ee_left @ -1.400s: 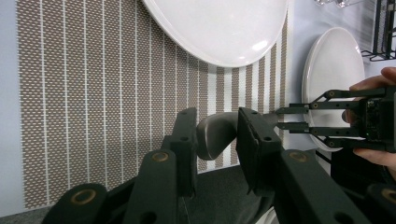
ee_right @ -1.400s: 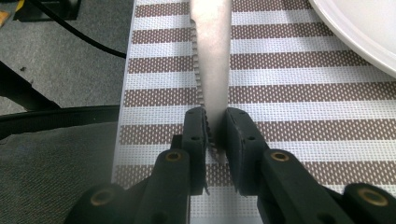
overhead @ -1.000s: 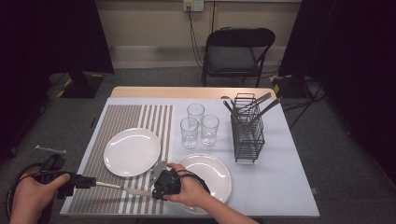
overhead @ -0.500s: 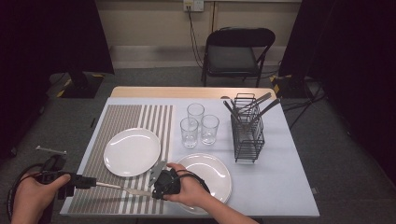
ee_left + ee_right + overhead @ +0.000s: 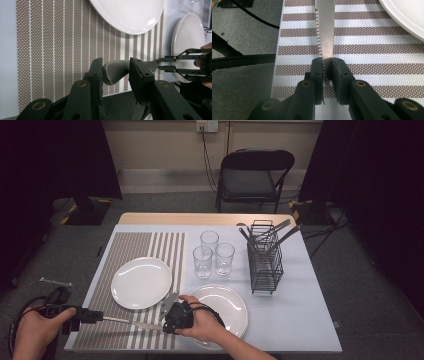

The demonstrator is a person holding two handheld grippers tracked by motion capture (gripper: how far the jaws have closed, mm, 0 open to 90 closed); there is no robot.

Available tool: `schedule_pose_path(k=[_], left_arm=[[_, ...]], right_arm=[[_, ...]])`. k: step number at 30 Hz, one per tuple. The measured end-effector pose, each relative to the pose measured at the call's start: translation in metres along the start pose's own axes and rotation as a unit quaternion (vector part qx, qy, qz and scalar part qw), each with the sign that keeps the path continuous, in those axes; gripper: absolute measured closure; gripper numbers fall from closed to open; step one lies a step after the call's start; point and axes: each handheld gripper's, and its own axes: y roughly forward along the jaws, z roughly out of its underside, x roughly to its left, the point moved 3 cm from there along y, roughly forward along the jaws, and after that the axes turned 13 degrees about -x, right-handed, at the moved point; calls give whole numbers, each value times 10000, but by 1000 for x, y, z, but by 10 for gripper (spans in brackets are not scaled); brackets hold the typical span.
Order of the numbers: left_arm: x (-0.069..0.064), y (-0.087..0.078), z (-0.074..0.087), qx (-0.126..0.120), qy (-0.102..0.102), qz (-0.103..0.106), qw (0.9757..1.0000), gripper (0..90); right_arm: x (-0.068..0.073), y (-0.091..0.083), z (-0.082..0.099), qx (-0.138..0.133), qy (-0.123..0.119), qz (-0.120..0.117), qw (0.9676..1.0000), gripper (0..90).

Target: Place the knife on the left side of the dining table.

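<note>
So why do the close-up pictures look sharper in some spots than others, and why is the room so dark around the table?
High view: light falls on the table, the surroundings go near black. Left gripper view: the placemat weave is crisp, the near jaws are soft, and the plate carries pale glare. Right gripper view: the knife blade reflects evenly, its serrations sharp, while the jaws at the bottom edge blur.
</note>
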Motion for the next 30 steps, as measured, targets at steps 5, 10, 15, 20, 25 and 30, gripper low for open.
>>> schedule_pose_path(k=[5, 10, 15, 20, 25, 30], left_arm=[[2, 3, 1, -34, -9, -6, 10000, 636], [4, 2, 1, 11, 68, -19, 10000, 636], [2, 2, 0, 37, 70, -35, 10000, 635], [2, 3, 0, -4, 82, -19, 10000, 633], [2, 2, 0, 54, 194, -72, 9998, 631], [1, 2, 0, 52, 188, -74, 9998, 630]], right_arm=[[0, 0, 0, -1, -8, 10, 10000, 798], [1, 0, 0, -32, 71, -13, 10000, 748], [0, 1, 1, -101, 257, -123, 9995, 707], [-2, 0, 1, -128, 393, -203, 9989, 698], [-3, 1, 1, -114, 310, -194, 9993, 710], [-3, 1, 1, -94, 282, -198, 9994, 720]])
